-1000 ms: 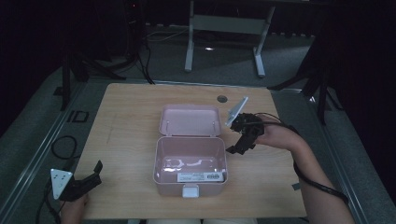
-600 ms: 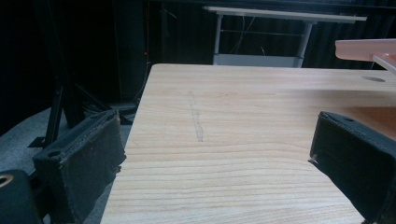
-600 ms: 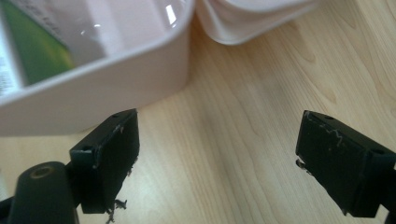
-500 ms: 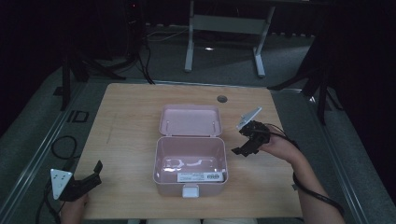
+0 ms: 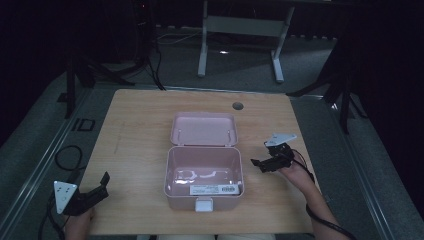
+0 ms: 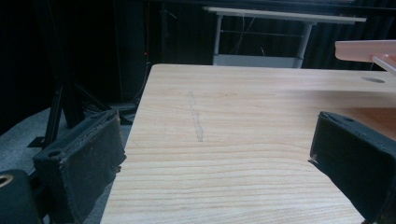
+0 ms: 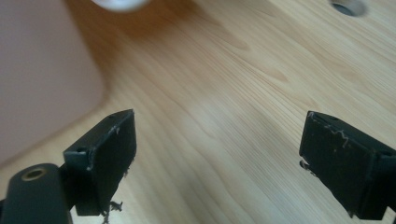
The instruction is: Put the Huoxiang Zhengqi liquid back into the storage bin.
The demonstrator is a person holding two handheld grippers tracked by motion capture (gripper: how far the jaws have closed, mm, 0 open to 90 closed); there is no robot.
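In the middle of the high view a pink plastic storage box (image 5: 204, 175) sits on the wooden desk (image 5: 140, 130), its hinged lid (image 5: 204, 129) thrown back flat behind it and a white latch (image 5: 202, 204) on the near wall; the inside looks empty apart from glare and a label near the front edge. The right hand-held gripper (image 5: 261, 164) hovers just right of the box rim, jaws spread with nothing between them, and its own view shows bare wood between the pads with the pink wall (image 7: 42, 84) at the left of the frame. The left hand-held gripper (image 5: 102, 182) rests at the lower left corner of the desk, well apart from the box, jaws likewise spread and empty. The likely risk is at the lid: a one-sided push from the right could skid or twist the light box on the smooth wood, since the left gripper is too far off to brace it, and the lid might drop crooked so the latch misses.
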